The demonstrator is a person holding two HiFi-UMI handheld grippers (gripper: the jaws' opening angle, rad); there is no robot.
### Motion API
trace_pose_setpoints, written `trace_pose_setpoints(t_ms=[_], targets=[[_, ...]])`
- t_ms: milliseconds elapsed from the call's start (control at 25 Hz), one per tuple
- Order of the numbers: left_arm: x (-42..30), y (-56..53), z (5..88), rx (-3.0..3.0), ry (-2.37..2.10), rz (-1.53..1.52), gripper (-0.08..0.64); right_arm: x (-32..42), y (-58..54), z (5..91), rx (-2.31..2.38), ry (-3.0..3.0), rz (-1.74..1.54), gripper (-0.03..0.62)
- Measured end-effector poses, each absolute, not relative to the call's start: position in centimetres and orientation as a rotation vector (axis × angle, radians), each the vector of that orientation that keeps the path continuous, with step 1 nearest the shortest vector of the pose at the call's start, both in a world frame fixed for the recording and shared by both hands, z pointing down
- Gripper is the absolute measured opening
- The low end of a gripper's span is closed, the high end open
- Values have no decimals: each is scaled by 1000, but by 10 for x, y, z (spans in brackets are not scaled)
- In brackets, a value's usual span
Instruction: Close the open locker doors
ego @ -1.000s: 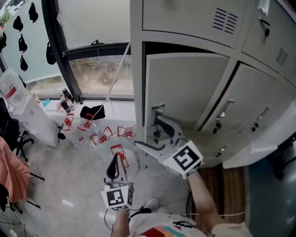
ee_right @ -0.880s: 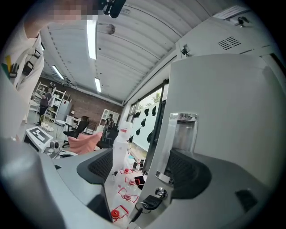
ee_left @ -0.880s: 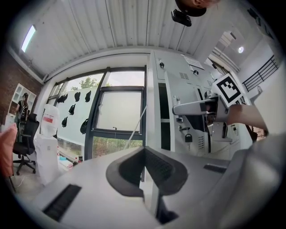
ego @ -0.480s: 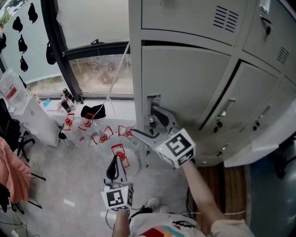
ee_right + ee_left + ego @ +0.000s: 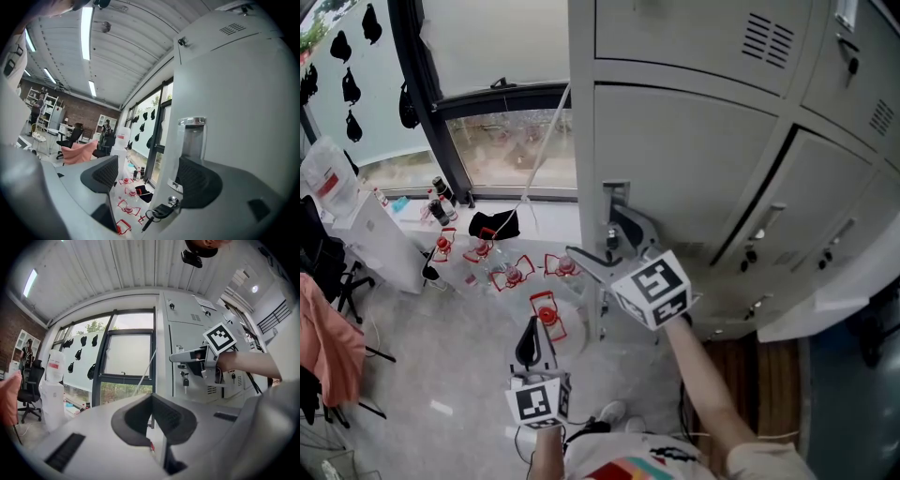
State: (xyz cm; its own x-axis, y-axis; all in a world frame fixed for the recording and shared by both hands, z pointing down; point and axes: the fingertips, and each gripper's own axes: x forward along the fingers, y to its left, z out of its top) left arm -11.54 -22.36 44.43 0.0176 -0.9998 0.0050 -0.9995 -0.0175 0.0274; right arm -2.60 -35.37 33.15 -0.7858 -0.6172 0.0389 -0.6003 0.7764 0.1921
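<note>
Tongs first: the left gripper (image 5: 533, 333) hangs low and idle, jaws pressed together on nothing. Further out, the right gripper (image 5: 598, 242) is spread, one pad against the locker door (image 5: 694, 169) just below its handle (image 5: 615, 199) and above the key (image 5: 157, 212). That door looks flush with its frame, so this push seems finished. Next, draw back and check the pale panel (image 5: 834, 291) far right, possibly another open door.
</note>
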Motion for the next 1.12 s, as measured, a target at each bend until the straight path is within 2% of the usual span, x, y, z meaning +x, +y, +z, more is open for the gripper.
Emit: trace_pose_setpoints(t_ms=[1120], targets=[[-130, -220, 441, 2200, -2241, 27, 5, -26, -383, 334, 1119, -2844, -228, 396]])
